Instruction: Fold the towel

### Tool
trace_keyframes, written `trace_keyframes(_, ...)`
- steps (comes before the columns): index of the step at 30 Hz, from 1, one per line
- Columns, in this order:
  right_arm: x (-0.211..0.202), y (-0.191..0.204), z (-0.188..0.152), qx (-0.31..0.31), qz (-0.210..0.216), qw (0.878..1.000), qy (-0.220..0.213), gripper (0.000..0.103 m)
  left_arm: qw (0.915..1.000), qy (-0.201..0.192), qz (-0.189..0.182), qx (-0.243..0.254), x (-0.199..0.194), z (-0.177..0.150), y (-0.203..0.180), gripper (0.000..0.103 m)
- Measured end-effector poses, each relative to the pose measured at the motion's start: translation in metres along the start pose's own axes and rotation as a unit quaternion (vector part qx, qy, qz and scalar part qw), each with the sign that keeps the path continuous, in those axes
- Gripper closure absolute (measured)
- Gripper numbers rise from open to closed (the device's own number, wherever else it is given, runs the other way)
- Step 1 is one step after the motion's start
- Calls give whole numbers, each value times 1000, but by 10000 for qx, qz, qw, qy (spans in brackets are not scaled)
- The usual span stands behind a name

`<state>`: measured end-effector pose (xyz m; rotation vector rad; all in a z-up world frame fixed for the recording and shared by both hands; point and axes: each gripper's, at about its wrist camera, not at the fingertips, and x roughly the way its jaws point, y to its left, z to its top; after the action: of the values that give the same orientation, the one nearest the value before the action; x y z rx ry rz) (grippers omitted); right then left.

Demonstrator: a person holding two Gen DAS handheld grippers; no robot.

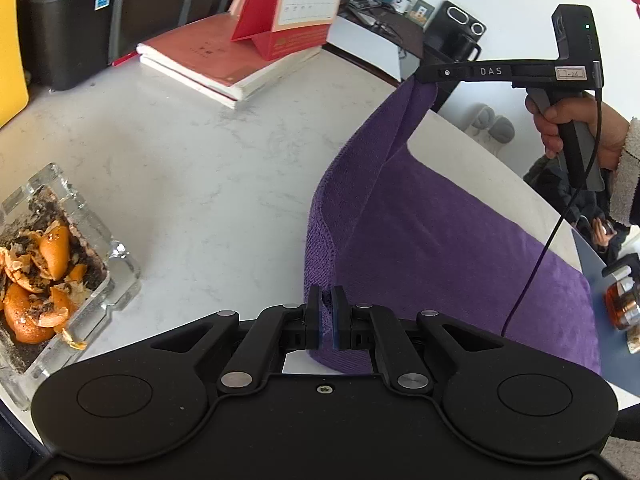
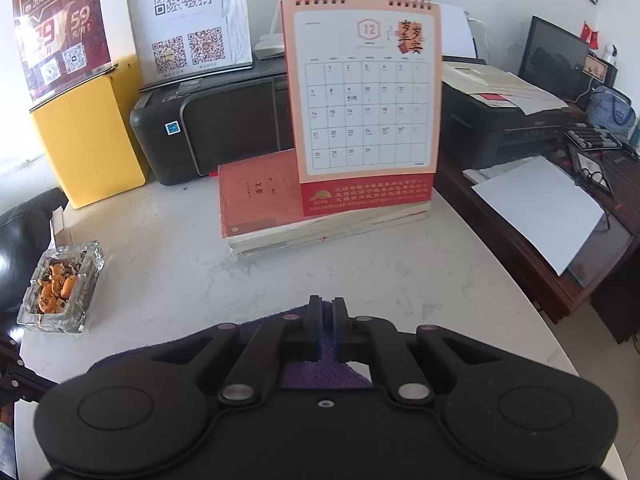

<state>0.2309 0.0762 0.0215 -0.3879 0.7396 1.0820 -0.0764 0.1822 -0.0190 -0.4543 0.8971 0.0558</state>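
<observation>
both grippers clamped on purple towel [image 1: 440, 240]: left gripper [image 1: 326, 316] pinches near corner, right gripper [image 1: 424, 76] lifts far corner off table [image 1: 200, 152].

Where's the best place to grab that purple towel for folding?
By its corners, as here: the left claw pinches the near corner of the purple towel, the right claw the far one, lifted. Come from the edge side; the thin hem slips between the fingers.
</observation>
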Motion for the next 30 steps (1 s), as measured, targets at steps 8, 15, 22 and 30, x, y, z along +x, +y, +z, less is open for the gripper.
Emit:
trace_keyframes(8, -54, -21, -41, 430, -405, 9980, -214, 99, 9969, 223, -539, 521, 2, -8, -50, 99)
trace_keyframes(15, -92, -47, -82, 728, -518, 9954, -337, 99, 9927, 428, -752, 841, 8, -23, -98, 100)
trace_keyframes(22, -94, -64, -137, 1964, 7, 9805, -14, 96, 9938, 605, -588, 725, 21, -39, -116, 103)
trace_keyframes(30, -95, -11, -191, 2252, 290, 9729, 430, 78, 9861, 814, -197, 1432, 29, -61, -121, 93)
